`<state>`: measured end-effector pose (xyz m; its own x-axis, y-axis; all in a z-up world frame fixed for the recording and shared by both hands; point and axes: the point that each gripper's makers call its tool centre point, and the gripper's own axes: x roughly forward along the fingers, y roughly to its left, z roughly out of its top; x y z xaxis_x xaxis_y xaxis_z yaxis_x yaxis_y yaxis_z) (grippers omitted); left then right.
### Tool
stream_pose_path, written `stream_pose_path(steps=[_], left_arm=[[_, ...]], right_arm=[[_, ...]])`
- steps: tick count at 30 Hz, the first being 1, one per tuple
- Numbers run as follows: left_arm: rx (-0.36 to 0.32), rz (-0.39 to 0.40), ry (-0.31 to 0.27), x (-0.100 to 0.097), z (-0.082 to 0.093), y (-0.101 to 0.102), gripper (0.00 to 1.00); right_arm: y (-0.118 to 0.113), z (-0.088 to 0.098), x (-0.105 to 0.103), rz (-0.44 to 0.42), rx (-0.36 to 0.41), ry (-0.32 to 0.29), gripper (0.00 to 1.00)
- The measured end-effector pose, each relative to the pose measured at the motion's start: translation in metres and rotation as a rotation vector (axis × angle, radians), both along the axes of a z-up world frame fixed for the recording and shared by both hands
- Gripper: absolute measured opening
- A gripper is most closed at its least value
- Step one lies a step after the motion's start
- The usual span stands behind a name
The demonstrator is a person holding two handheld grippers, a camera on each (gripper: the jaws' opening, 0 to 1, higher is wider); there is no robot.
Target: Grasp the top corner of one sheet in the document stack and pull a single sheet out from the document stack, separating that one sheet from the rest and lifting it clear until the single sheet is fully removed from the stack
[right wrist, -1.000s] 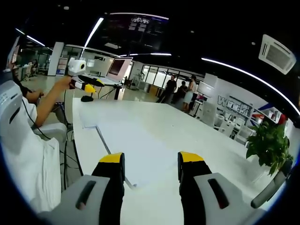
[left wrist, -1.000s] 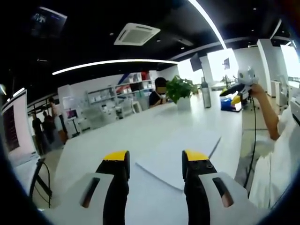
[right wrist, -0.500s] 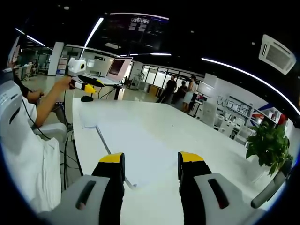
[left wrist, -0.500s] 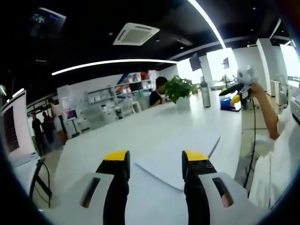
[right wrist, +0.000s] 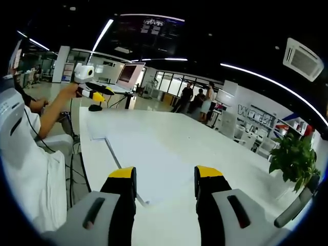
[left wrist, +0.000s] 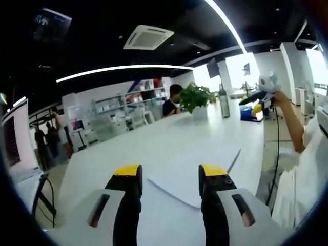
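Long white worktop (left wrist: 154, 138) in an open-plan office; dark ceiling with strip lights overhead. Nearest, left tongs (left wrist: 169, 177) spread and holding nothing, poised above the near corner of the document stack (left wrist: 197, 166), flat on the worktop; right tongs (right wrist: 161, 179) likewise spread and unloaded, over the same stack (right wrist: 148, 161) from the opposite side. Recommended for the grasp: lower one pair to a top corner; catch the uppermost sheet alone; peel slowly, watching for a second sheet clinging. Farther off, potted plant (left wrist: 197, 97) and bottle (left wrist: 224, 102); beyond, shelving and standing people.
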<state>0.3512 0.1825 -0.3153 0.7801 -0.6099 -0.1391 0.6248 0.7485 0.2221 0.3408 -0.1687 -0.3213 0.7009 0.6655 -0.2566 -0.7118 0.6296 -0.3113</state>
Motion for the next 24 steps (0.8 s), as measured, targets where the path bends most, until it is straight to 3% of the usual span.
stream_pose_path(steps=[24], left_arm=[[0.009,-0.01,0.002,-0.0006,-0.0022,-0.0059,0.45]], right_arm=[[0.0004,-0.0011,-0.0001,0.002,-0.003,0.003,0.45]])
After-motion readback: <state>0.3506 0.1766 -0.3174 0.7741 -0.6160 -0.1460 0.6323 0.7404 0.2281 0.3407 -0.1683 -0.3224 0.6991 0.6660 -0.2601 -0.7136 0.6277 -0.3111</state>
